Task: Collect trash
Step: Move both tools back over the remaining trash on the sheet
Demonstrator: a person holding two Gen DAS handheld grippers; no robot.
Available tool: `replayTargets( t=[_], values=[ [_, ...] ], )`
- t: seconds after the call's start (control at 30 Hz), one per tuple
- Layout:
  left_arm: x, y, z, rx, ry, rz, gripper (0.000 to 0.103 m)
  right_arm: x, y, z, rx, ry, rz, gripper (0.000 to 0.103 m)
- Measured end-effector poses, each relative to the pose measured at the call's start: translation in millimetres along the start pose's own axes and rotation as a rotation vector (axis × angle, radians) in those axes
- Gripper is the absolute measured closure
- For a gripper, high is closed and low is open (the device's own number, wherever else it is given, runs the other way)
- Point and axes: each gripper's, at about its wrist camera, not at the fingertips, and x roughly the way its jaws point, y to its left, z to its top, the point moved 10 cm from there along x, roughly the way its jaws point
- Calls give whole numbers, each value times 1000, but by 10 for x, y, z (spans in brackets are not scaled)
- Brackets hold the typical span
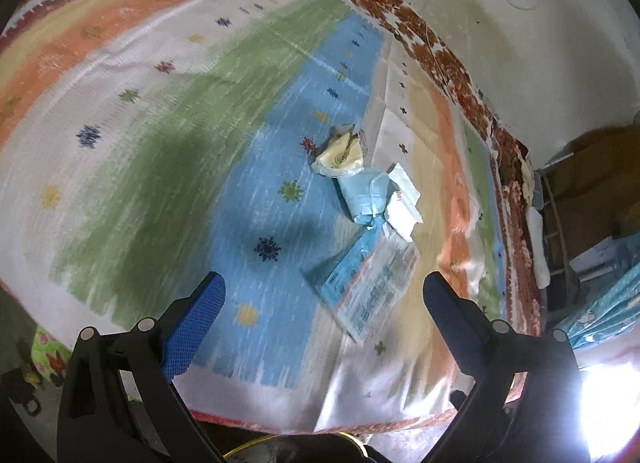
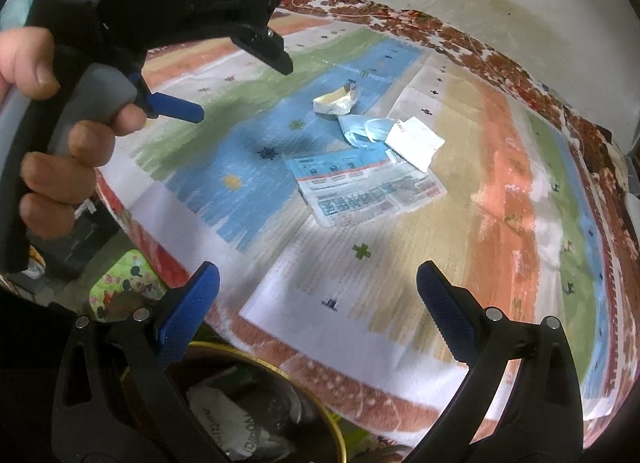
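Both claws are hanging with their blue pads spread wide and nothing between them: the left claw (image 1: 324, 295) is hovering over the blue stripe of the bedspread (image 1: 160, 135), and the right claw (image 2: 318, 287) is waiting nearer the bed's edge, above a round bin (image 2: 324, 415) that is already holding some crumpled scrap. A hand (image 2: 60, 151) is gripping the left tool's handle at about 9 o'clock in the right wrist view.

Trash is lying in a loose cluster on the bed, at roughly 1 o'clock from the left claw. Nearest is a flat printed leaflet (image 1: 368, 287); beyond it are a crumpled pale-blue wrapper (image 1: 366, 195), a white folded paper (image 1: 404, 203) touching it at 3 o'clock, and a yellowish crumpled wrapper (image 1: 340, 155) just past them at 12 o'clock.

All of it is looking light, thin and soft (nothing fragile, nothing likely to resist). The crumpled pieces are probably offering the easiest hold, since their raised folds are standing clear of the cloth. The leaflet is lying flat, so pinching a lifted corner or edge seems wiser than pressing down, which could catch the soft bedspread too.
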Motion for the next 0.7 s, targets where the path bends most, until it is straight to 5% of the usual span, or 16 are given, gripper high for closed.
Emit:
replayTargets(
  t=[0.47,0.7],
  values=[
    [486,-95,141,29,62,-147,7,598,-139,137,-5,36,-9,12],
    [722,-132,241,-4,94,-268,10,800,-148,135,-62,41,-37,28]
  ],
)
